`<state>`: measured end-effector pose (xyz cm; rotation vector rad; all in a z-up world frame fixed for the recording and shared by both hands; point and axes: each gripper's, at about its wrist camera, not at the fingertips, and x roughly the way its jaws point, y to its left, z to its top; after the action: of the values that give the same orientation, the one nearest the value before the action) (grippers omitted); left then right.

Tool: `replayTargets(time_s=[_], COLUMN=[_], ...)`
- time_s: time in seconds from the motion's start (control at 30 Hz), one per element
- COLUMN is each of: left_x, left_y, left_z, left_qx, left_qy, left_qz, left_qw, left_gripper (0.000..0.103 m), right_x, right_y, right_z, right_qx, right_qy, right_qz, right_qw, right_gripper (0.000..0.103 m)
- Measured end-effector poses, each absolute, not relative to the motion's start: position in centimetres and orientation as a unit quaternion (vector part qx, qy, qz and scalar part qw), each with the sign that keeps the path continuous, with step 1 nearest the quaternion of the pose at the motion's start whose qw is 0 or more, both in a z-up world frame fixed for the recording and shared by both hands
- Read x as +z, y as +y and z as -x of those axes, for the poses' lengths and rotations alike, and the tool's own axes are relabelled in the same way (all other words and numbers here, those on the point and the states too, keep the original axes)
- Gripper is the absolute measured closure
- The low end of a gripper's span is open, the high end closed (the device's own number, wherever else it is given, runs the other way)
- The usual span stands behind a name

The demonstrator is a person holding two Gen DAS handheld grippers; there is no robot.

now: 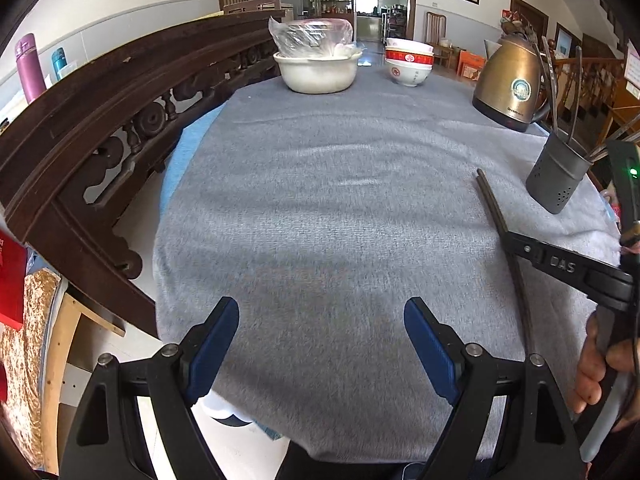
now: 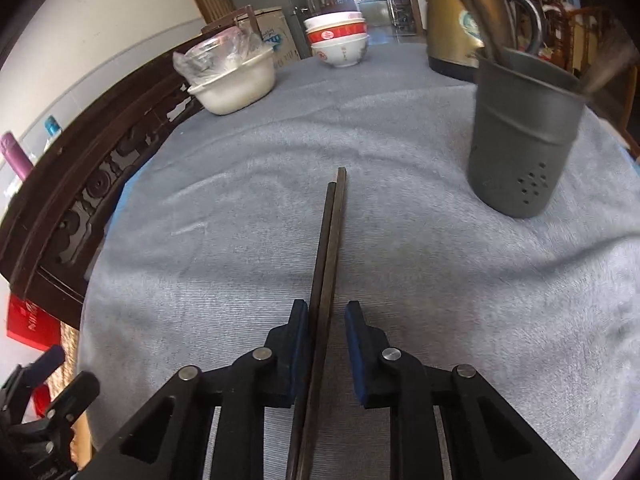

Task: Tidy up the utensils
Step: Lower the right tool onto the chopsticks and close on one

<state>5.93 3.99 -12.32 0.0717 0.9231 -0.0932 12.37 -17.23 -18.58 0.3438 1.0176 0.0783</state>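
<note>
Two dark chopsticks [image 2: 329, 248] lie side by side on the grey cloth [image 2: 240, 280], running between the right gripper [image 2: 327, 320]'s blue pads, which stand apart with a gap on one side. The left gripper [image 1: 321, 320] is wide open over bare cloth. One grey utensil holder [image 2: 524, 136] stands near, with several utensils inside. Beyond: three stacked bowls [image 2: 340, 42], one kettle [image 2: 456, 20].

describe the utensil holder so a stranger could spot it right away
On the grey-clothed table, look to the right, just in front of the gold kettle. The utensil holder is a dark grey cylinder with drain holes low on its side, with utensil handles sticking out.
</note>
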Motion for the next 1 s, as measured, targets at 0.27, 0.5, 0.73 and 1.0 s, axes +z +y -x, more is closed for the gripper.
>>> replayTargets(time_s=[0.27, 0.5, 0.73, 1.0], left_x=[-13.7, -14.4, -14.9, -15.2], left_y=[2.6, 1.7, 1.5, 1.3], left_z=[-6.8, -7.1, -7.5, -7.9], left_qx=[-0.054, -0.056, -0.048, -0.043], left_qy=[0.463, 0.471, 0.474, 0.476], left_qz=[-0.043, -0.056, -0.061, -0.064], left_qw=[0.883, 0.879, 0.877, 0.876], left_gripper=[0.018, 0.018, 0.018, 0.018], right_x=[-19.0, -18.9, -18.5, -19.4], right_y=[-21.4, -23.2, -22.4, -22.7], right_z=[-11.5, -12.0, -14.0, -14.3], right_qx=[0.041, 0.033, 0.042, 0.014], right_qy=[0.481, 0.477, 0.470, 0.486], right_qz=[-0.229, -0.249, -0.228, -0.179], right_qw=[0.846, 0.843, 0.852, 0.855], right_gripper=[0.081, 0.081, 0.081, 0.083])
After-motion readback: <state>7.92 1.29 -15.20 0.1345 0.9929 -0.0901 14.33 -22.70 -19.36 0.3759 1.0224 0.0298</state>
